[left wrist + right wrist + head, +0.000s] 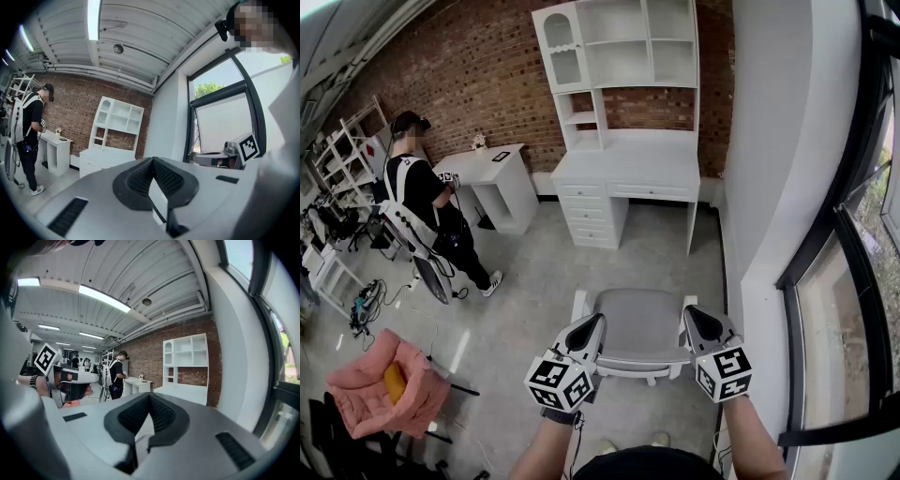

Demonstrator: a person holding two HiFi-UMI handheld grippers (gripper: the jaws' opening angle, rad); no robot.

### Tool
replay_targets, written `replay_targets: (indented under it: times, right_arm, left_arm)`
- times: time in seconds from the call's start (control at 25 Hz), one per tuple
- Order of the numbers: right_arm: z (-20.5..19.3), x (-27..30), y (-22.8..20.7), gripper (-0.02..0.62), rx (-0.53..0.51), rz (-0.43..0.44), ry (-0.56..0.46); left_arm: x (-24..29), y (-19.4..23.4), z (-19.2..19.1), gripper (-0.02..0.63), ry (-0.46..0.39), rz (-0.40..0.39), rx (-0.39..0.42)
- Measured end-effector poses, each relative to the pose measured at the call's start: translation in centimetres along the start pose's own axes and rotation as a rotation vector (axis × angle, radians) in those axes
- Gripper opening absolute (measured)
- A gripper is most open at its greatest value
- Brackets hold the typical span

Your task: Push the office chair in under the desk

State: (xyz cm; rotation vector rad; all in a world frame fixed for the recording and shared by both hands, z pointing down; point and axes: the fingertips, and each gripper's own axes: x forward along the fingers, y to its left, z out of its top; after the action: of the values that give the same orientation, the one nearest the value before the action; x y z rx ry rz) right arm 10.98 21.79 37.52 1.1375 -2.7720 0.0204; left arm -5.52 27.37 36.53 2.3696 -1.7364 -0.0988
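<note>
With jaws closed together on nothing, the left hand-held gripper [598, 321] and the right hand-held gripper [687, 310] sit at 9 and 3 o'clock of the grey-cushioned white-framed office chair [642, 326], seemingly touching its sides, while it stands on the floor, well short of the white drawered table [628, 171] at 12 o'clock.

The grey-seated white office chair [639, 328] stands nearest, between the left gripper [596, 322] and the right gripper [690, 312] — well apart from the white wooden desk with shelved hutch [623, 169], set ahead against the red brick wall [478, 75]. Left of the desk stands a small white table [487, 173]; a pink cushioned armchair [380, 389] sits near left
</note>
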Motion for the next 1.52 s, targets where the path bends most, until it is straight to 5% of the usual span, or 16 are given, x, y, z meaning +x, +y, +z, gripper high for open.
replay_targets:
  times: [0.4, 0.64, 0.8, 1.08, 1.52]
  right_arm:
    - [-0.4, -0.2, 0.1, 0.003, -0.01, 0.01, 0.01]
    - [0.4, -1.0, 0.8, 0.005, 0.038, 0.112, -0.066]
    - [-1.3, -0.9, 1.0, 0.005, 0.044, 0.123, -0.045]
    - [-5.6, -1.8, 2.1, 0.006, 0.008, 0.175, 0.023]
    - [-14.8, -1.5, 5.1, 0.008, -0.138, 0.303, 0.177]
  left_arm:
    - [0.2, -0.8, -0.3, 0.006, 0.01, -0.018, 0.005]
    - [-0.9, -4.4, 1.7, 0.006, -0.086, -0.261, 0.01]
    - [-1.0, -3.2, 0.6, 0.006, -0.084, -0.225, -0.036]
    - [-2.0, -3.7, -5.0, 0.008, 0.014, -0.218, 0.075]
    - [-4.3, -0.1, -14.6, 0.055, 0.219, -0.149, 0.123]
